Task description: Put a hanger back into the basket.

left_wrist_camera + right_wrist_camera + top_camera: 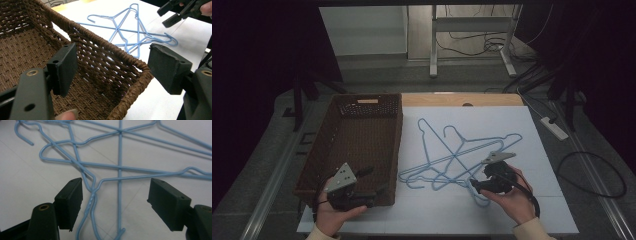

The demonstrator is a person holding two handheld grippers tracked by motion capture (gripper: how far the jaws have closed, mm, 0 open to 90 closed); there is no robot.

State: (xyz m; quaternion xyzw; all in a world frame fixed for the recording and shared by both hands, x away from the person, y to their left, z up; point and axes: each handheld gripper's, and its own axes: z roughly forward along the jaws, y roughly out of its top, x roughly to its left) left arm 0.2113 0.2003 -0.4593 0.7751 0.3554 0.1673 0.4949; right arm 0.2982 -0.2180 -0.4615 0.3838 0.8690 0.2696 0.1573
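Blue wire hangers (457, 155) are seen lying crossed in a loose pile on the white tabletop (532, 150), just right of the brown woven basket (357, 145). The right claw (115, 200) is held low over the twisted neck of the nearest hanger (91, 197), jaws wide apart, the wire between them but untouched. The left claw (112, 67) is held released at the basket's near corner, gripping nothing.
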